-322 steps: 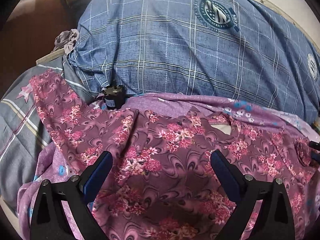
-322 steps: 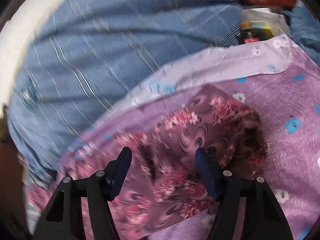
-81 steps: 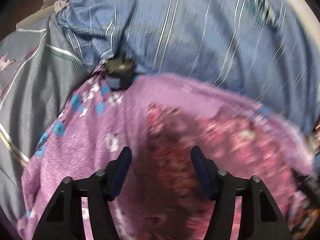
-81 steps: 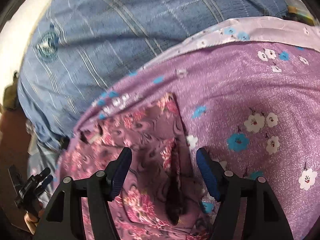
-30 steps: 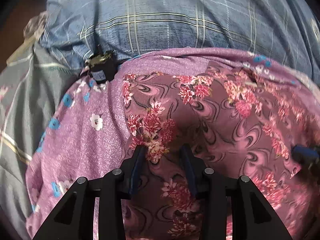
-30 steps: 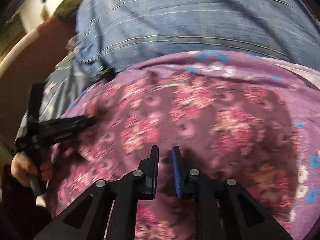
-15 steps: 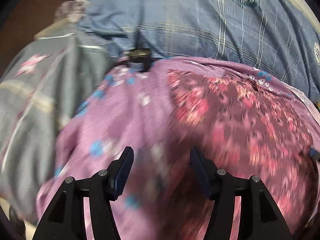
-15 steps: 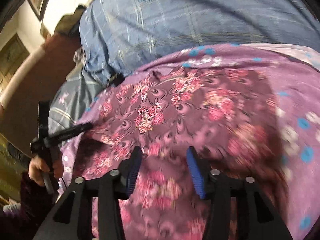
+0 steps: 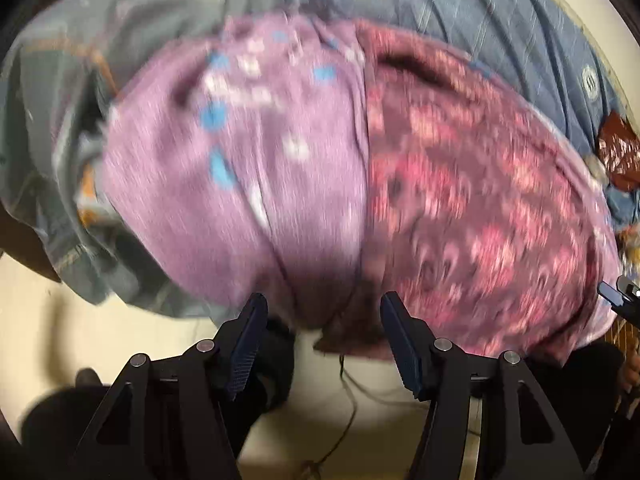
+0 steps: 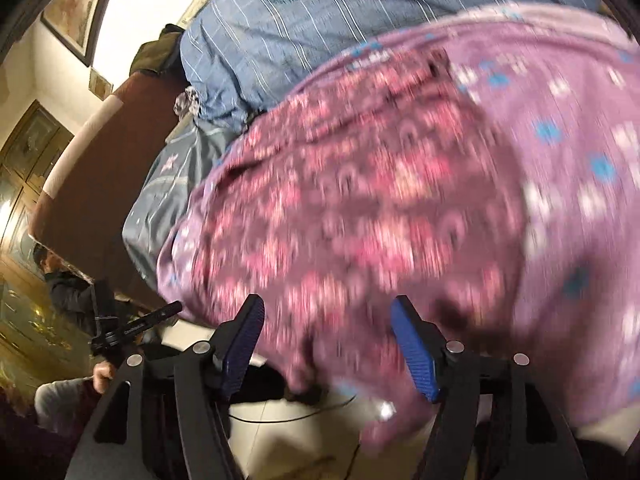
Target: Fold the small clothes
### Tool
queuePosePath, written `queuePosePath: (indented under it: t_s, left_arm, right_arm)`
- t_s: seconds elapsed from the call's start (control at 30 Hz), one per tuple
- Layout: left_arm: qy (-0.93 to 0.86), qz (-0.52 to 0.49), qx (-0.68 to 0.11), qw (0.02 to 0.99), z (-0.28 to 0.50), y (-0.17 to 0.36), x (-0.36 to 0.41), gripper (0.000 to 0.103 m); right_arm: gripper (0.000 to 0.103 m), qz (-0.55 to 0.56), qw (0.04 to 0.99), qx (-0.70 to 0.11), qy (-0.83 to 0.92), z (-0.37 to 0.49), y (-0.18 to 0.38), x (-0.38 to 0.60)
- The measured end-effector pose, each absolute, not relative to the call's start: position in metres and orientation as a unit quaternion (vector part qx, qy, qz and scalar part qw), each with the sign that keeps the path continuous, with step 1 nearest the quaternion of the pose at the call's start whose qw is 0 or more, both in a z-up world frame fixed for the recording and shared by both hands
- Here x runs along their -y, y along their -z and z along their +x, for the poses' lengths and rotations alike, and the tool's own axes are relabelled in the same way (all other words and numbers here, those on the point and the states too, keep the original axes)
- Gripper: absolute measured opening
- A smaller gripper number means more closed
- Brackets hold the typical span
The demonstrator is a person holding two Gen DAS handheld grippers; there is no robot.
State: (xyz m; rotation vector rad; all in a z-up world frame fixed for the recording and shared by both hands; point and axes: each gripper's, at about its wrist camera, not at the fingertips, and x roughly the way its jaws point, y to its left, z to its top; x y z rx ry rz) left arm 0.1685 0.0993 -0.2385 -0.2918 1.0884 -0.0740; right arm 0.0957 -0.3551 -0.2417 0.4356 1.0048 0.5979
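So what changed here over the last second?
Both claws let go: the left claw and right claw were pinching the floral garment and have just been opening, with nothing pressed between their pads now. Both views now take in the bed edge. The garment stays flat on the purple sheet.

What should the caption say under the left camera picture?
Open left gripper above the folded maroon floral garment on the purple flowered sheet.

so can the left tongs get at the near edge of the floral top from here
Probably yes: the left tongs stand open and empty, with the floral top hem just ahead at the bed edge and nothing between. Blur hides the exact gap.
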Motion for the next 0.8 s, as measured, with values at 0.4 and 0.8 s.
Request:
queuePosePath:
  t_s: [0.4,0.8]
  left_arm:
    - [0.117,-0.097,-0.482,0.863,0.195,0.271,-0.066,0.056]
    - [0.140,-0.122,-0.512,0.838,0.214,0.292,-0.060,0.052]
  right_arm:
    - [0.070,0.262,0.794,-0.511,-0.200,0.056,0.282,0.406]
    - [0.073,0.300,0.754,-0.558,-0.172,0.066,0.311,0.383]
